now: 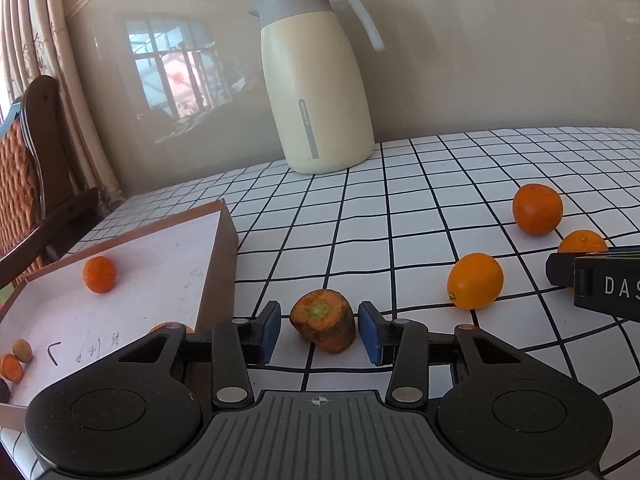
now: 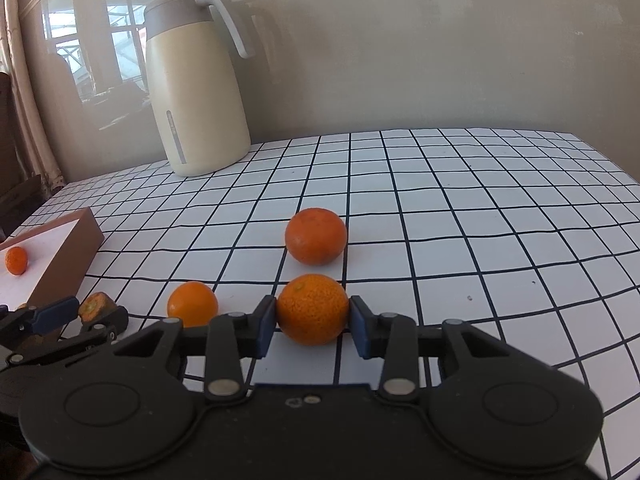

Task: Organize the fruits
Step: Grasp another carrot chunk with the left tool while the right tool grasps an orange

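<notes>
My left gripper (image 1: 319, 332) is open around a carrot stub (image 1: 323, 320) on the checked tablecloth, with a gap at each pad. My right gripper (image 2: 313, 330) has its blue pads touching both sides of a mandarin (image 2: 313, 309) that rests on the cloth. A second mandarin (image 2: 316, 236) lies just behind it, and a smooth orange fruit (image 2: 192, 304) lies to its left. A brown box (image 1: 218, 256) at the left holds a small mandarin (image 1: 99, 274) and other small fruits (image 1: 16, 360).
A cream thermos jug (image 1: 316, 84) stands at the back of the table by the wall. A wooden chair (image 1: 36, 184) is at the left beyond the table edge. The checked tablecloth (image 2: 480, 220) spreads to the right.
</notes>
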Demonstrator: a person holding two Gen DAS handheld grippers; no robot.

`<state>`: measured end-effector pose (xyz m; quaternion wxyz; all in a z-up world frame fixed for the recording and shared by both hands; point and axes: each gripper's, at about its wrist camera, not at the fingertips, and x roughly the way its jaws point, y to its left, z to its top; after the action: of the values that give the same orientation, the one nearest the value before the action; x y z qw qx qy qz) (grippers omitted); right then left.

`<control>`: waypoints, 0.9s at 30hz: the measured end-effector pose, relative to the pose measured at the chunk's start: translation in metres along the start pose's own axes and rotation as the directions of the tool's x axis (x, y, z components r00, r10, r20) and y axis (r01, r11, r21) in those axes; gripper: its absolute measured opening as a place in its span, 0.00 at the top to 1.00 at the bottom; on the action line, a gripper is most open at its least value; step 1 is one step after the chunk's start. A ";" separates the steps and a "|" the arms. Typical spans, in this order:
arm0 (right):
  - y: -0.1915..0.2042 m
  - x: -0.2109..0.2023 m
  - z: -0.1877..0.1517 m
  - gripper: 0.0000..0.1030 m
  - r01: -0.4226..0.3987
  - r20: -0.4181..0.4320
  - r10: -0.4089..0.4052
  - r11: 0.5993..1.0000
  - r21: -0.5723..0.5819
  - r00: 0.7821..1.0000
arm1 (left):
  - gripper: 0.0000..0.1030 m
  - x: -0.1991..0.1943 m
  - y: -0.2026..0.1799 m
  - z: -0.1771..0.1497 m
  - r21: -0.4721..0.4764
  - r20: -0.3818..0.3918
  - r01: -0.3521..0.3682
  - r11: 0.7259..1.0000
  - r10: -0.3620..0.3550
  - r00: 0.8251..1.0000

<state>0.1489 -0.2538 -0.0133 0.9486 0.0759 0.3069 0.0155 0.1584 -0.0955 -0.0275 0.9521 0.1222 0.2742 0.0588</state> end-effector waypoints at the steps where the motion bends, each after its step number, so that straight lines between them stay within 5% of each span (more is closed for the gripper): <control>1: 0.000 0.000 0.000 0.70 -0.001 0.000 0.001 1.000 0.000 1.000 | 0.58 0.001 0.000 0.001 -0.001 0.000 0.005 1.000 -0.005 1.000; 11: -0.004 -0.006 -0.001 0.70 -0.004 0.007 0.004 1.000 0.008 1.000 | 0.65 -0.003 -0.001 0.000 -0.038 -0.002 0.081 0.996 -0.081 0.997; 19: -0.005 -0.006 -0.001 0.70 -0.003 0.007 0.003 1.000 0.003 1.000 | 0.65 -0.001 -0.010 0.002 -0.013 0.000 0.076 0.997 -0.076 0.997; 27: -0.002 -0.009 -0.002 0.72 0.015 0.021 -0.014 1.000 -0.015 1.000 | 0.66 -0.001 0.005 0.000 -0.104 0.004 0.140 0.985 -0.140 0.990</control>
<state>0.1401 -0.2564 -0.0103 0.9523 0.0664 0.2976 0.0103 0.1573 -0.0904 -0.0260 0.9585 0.0526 0.2801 0.0061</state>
